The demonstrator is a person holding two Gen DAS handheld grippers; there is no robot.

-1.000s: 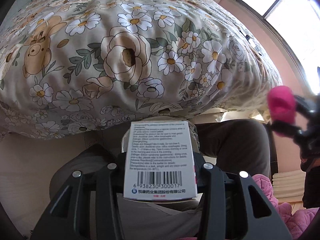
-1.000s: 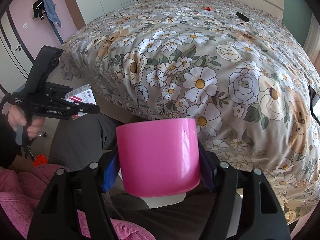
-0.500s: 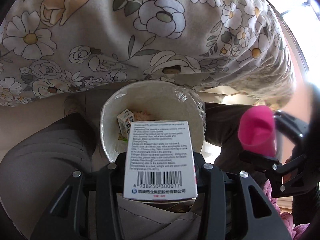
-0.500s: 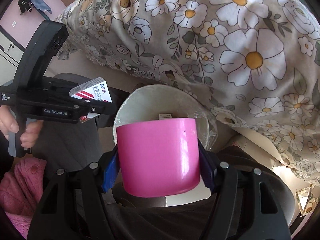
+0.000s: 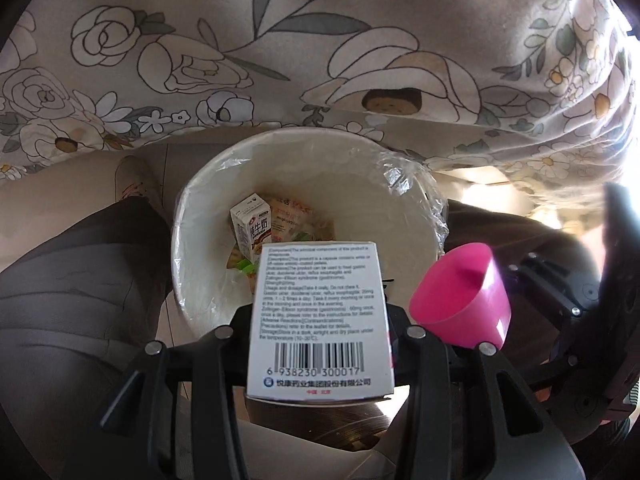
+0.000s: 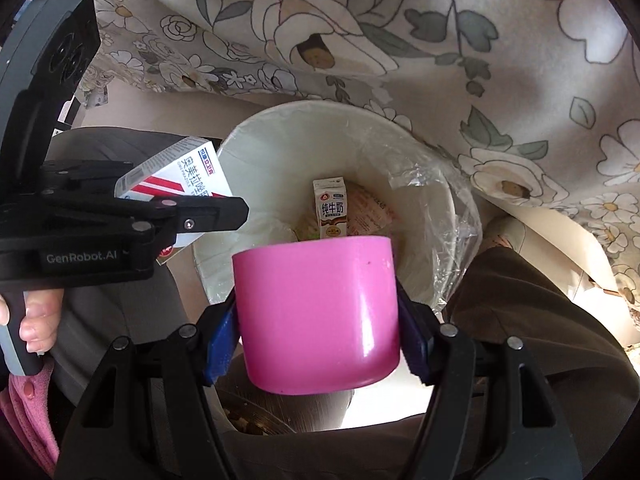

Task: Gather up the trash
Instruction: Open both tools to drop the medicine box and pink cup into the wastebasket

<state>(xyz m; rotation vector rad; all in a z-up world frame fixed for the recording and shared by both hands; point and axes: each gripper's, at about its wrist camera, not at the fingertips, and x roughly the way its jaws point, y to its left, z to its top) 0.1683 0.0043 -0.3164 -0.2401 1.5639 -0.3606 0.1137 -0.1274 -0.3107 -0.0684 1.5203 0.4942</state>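
The left gripper (image 5: 320, 332), marked "GenRobot.AI", is clamped on a white medicine box (image 5: 318, 320) with barcode 6 938230 300017. The right gripper (image 6: 316, 336) pinches a glossy pink cup (image 6: 316, 312). Ahead of both jaws sits the lined white bin (image 5: 400, 216), holding a "纯牛奶" milk carton (image 6: 330, 208). The bin now looms larger than a second ago.

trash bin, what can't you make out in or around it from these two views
- Bottom of the trash bin: in the left wrist view the medicine box in the left gripper covers it; in the right wrist view the pink cup in the right gripper does.
- Wrappers beside the milk carton: print too small to read.
- Bin's outside and the floor: hidden by the person's legs.
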